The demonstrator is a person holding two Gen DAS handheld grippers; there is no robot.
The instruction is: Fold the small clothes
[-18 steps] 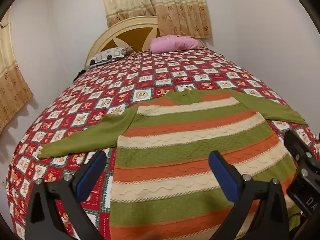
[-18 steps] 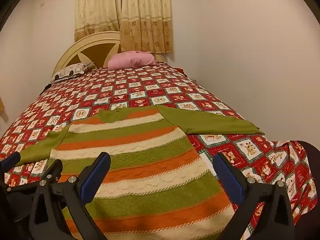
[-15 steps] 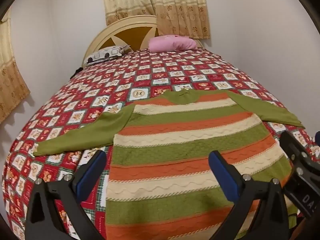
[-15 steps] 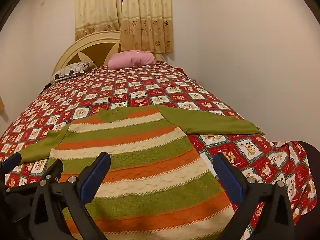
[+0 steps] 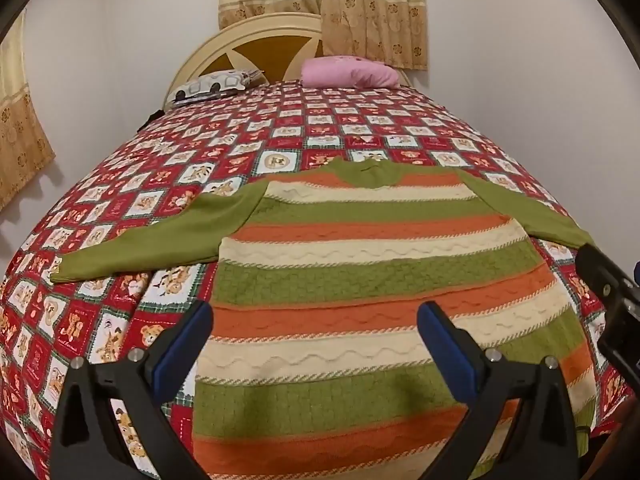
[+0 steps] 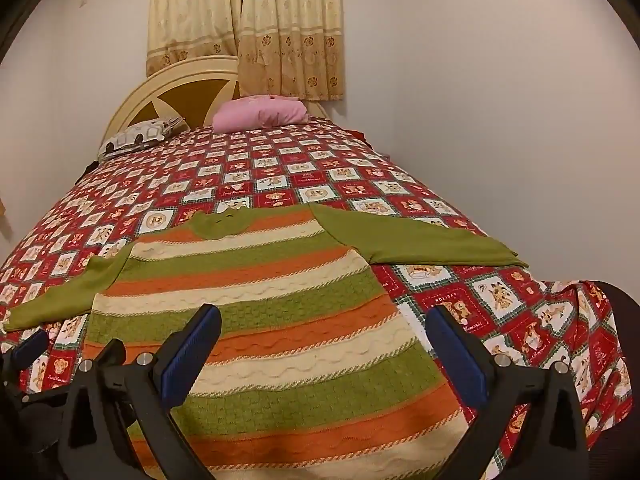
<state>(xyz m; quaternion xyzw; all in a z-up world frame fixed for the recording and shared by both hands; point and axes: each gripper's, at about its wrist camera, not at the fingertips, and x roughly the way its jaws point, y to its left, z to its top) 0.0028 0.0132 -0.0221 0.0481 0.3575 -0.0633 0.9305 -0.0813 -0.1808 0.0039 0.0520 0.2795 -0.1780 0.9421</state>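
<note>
A striped sweater (image 5: 360,280) lies flat on the bed (image 5: 280,136), collar toward the headboard (image 5: 248,44) and both green sleeves spread out to the sides, a layout that leaves every edge open to reach before any fold is made. The left gripper (image 5: 314,344) hangs over the lower left part of the sweater with its blue pads wide apart and nothing between them; the right gripper (image 6: 324,344) hangs the same way over the lower right part, also spread and empty. Both tilt downward toward the hem, which suggests the person is lining up to take the bottom corners or the side edges. No fold looks started yet. A pink pillow (image 6: 260,114) and a patterned pillow (image 6: 140,136) sit well apart from the sweater, near the headboard, clear of the working area.
</note>
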